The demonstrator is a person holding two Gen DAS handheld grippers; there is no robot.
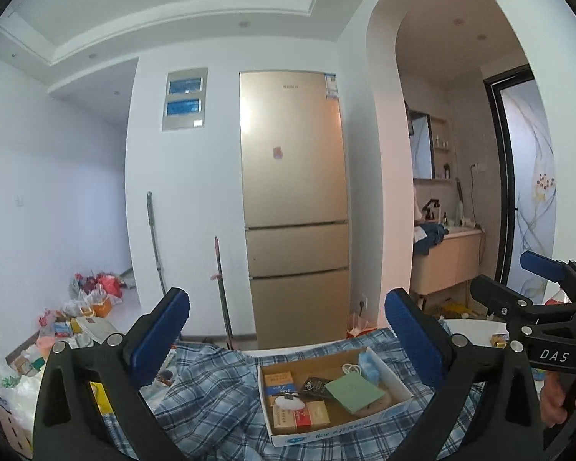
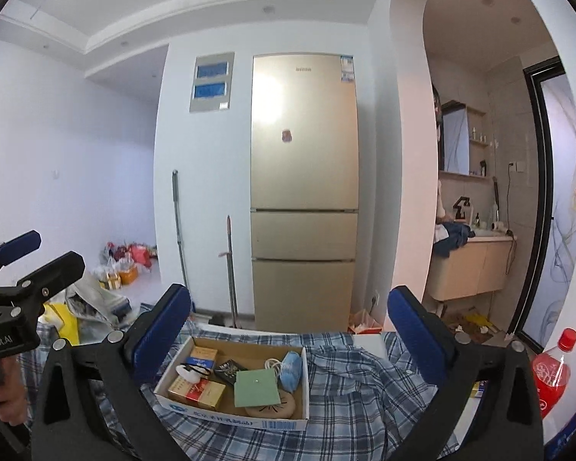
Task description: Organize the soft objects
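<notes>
A rumpled blue plaid cloth [image 1: 211,395] [image 2: 364,380] covers the table in front of both grippers. On it sits a shallow cardboard box [image 1: 326,436] [image 2: 234,418] holding cigarette packs, a green card, a blue face mask [image 1: 368,365] [image 2: 292,368], a white fluffy item and a beige round pouch [image 2: 272,409]. My left gripper [image 1: 288,299] hangs above the cloth, open, nothing between its blue pads. Beside it my right gripper [image 2: 290,294] is open and empty too. Each shows in the other's view: the right gripper [image 1: 510,276] at the right edge, the left gripper [image 2: 44,255] at the left edge.
A gold fridge [image 1: 292,192] stands straight ahead, with a mop and a broom [image 1: 220,288] leaning on the wall to its left. Bags and boxes [image 1: 88,307] litter the floor at left. A red bottle [image 2: 553,376] stands at the table's right. A hand [image 2: 7,395] grips the left handle.
</notes>
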